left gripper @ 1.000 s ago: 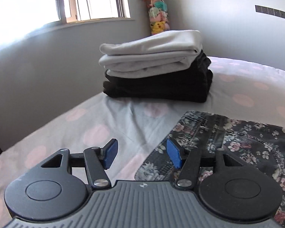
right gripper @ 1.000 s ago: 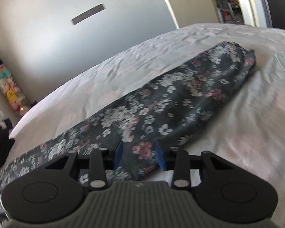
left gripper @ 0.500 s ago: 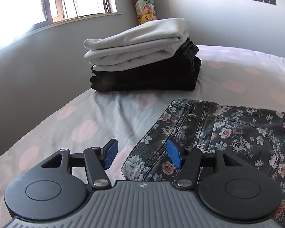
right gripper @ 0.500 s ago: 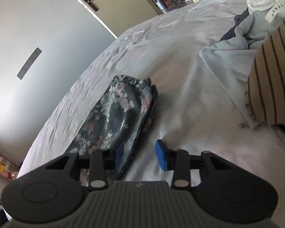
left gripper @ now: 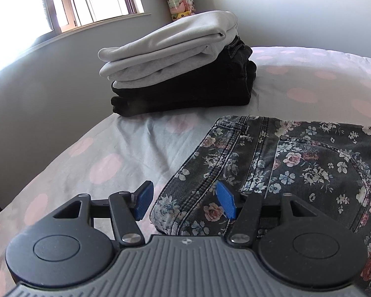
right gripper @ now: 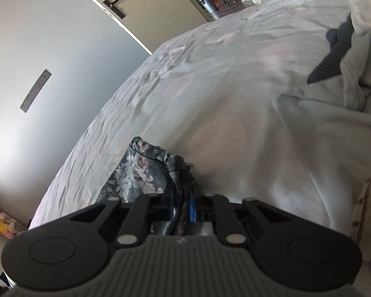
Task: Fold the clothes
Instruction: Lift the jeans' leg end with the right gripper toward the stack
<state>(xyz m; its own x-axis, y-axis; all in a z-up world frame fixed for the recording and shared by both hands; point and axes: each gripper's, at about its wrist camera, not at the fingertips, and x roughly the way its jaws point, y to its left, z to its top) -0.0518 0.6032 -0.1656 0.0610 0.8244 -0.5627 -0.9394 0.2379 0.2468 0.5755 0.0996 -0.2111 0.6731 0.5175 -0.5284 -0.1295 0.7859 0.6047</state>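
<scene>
Right gripper (right gripper: pixel 182 204) pinches the hem of the floral jeans (right gripper: pixel 141 170). Left gripper (left gripper: pixel 183 199) stands wide, straddling the jeans' (left gripper: pixel 296 163) waistband corner on the bed (left gripper: pixel 106 158). Beyond it, a folded stack (left gripper: pixel 180 66). No writing is readable.

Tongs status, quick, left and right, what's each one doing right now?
Left tongs: open, straddling the waist corner of the floral jeans.
Right tongs: closed on the floral jeans' hem end.

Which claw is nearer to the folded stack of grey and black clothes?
Left. The left claw sits open at the waistband corner of the floral jeans, facing the folded stack just beyond. The right claw is shut on the jeans' far leg end.
</scene>
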